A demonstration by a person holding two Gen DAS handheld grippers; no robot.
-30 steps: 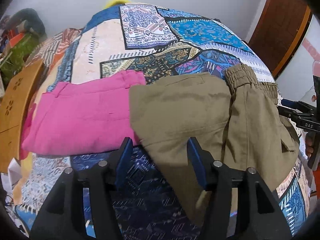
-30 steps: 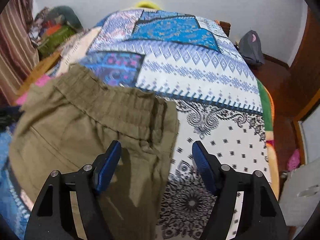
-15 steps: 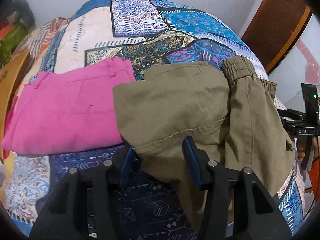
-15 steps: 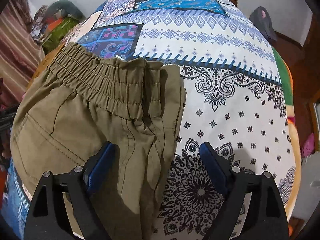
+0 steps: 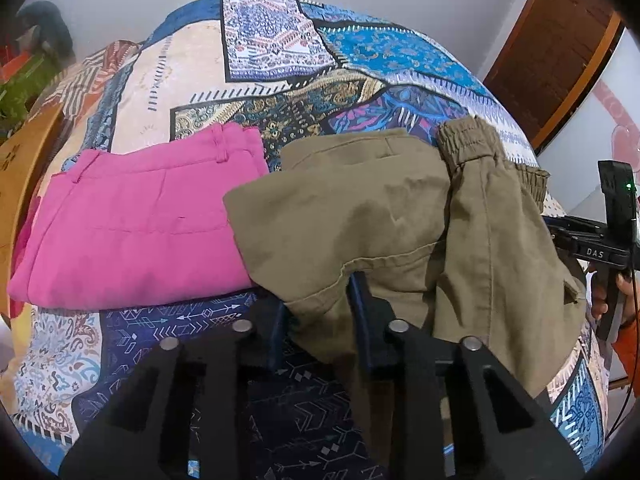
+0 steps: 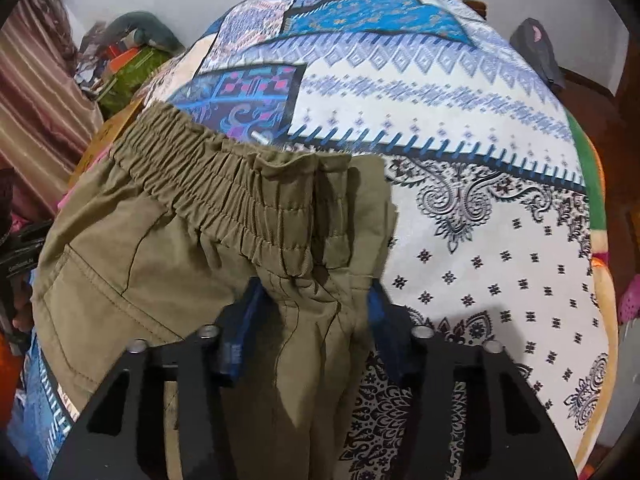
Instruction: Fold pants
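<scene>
Olive-green pants (image 5: 360, 216) lie partly folded on the patterned bedspread (image 5: 288, 60). My left gripper (image 5: 318, 300) straddles the near folded edge of the pants, jaws narrowed around the cloth. In the right wrist view the elastic waistband (image 6: 224, 184) runs across the middle, and my right gripper (image 6: 314, 300) has its blue pads on both sides of a bunched part of the pants (image 6: 312, 320) just below the waistband. The right gripper body also shows at the right edge of the left wrist view (image 5: 600, 248).
Folded pink pants (image 5: 132, 224) lie on the bed left of the olive pair. A wooden bed frame (image 5: 24, 160) and piled clutter (image 6: 128, 64) are at the left. A grey bag (image 6: 536, 52) sits on the floor far right, near a wooden door (image 5: 560, 40).
Both grippers have moved forward onto the olive pants and their jaws have narrowed around the cloth. The left folded edge has lifted slightly.
</scene>
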